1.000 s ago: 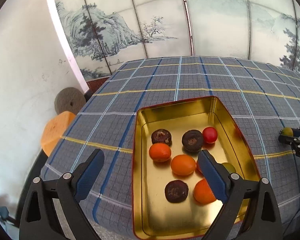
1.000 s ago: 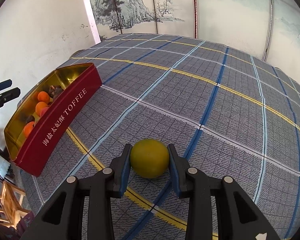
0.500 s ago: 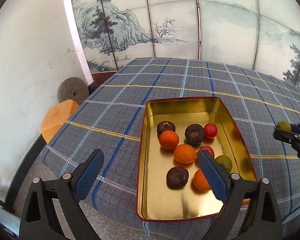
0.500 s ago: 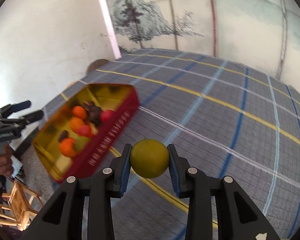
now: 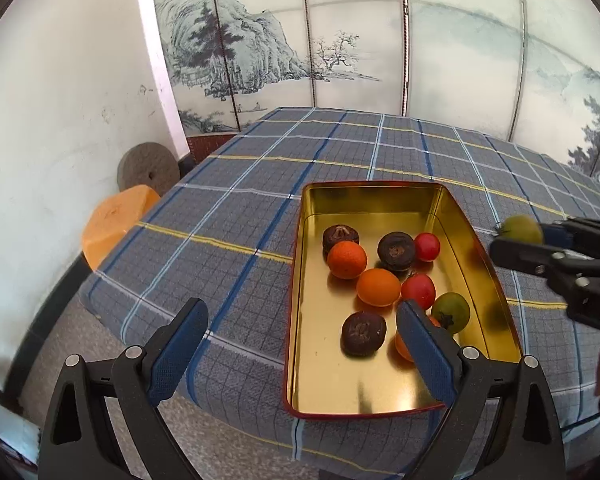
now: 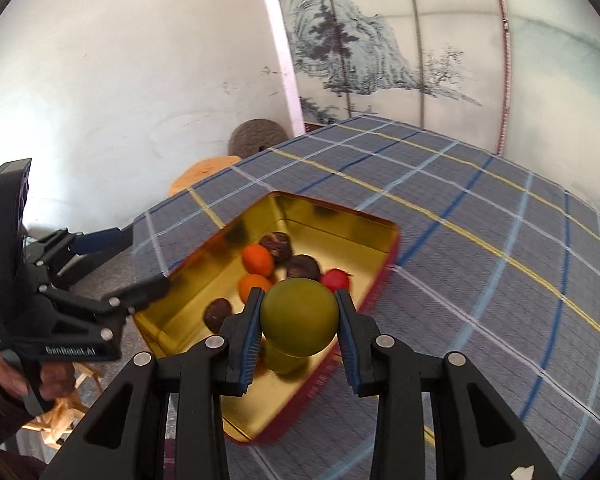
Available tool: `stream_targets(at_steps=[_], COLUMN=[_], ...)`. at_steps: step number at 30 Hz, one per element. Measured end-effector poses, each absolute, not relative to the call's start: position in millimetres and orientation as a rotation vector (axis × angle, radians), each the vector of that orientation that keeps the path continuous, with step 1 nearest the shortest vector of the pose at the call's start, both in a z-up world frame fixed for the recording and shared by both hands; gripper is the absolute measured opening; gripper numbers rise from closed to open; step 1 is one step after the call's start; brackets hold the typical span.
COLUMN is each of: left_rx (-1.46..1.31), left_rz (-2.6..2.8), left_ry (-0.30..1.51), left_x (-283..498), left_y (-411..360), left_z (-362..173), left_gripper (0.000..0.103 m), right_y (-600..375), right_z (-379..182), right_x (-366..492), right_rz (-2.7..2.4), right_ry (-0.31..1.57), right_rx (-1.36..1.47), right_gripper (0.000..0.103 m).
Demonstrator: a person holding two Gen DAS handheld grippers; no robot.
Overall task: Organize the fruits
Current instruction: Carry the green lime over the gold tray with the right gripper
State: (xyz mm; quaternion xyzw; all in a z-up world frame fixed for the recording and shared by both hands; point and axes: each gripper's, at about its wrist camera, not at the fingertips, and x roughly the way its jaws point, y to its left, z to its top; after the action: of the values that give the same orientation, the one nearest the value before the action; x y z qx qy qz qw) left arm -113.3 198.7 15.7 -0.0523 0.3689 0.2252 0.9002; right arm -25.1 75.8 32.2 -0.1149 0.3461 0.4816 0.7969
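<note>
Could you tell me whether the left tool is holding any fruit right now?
No, the left tool is open with nothing between its fingers, hovering at the near end of the gold tin.

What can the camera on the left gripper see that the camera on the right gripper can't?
Only the left wrist view shows the green-red fruit in the tin, and the left gripper open and empty from behind. Only the right wrist view shows the yellow-green fruit close up, clamped in the right gripper above the tin, plus the hand holding the left gripper. Both show the gold tin, its oranges, dark fruits and red fruit, and the plaid tablecloth.
</note>
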Motion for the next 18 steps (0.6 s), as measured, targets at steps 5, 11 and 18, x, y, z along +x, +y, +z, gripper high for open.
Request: stream_targets(at_steps=[5,11,18], left_rx=[-0.140,-0.135,-0.100], left_rz=[0.491,0.523,0.539], left_ry=[0.756,0.749,0.761], left_x=[-120.1,-124.3,-125.1], left_y=[207.6,213.1,213.5], left_z=[15.3,14.2,10.2], left_gripper=[0.095,0.095,0.095], right_y=[93.1,109.3,121.8], right_z=[24.8,16.9,11.0], right_x=[-27.6,-27.4,-28.6], right_rz=[1.058,1.073,1.081], right_ry=[0.767,0.794,0.813], right_rx=[-0.252,-0.251,-0.258], right_gripper=[0.033,0.033,0.033])
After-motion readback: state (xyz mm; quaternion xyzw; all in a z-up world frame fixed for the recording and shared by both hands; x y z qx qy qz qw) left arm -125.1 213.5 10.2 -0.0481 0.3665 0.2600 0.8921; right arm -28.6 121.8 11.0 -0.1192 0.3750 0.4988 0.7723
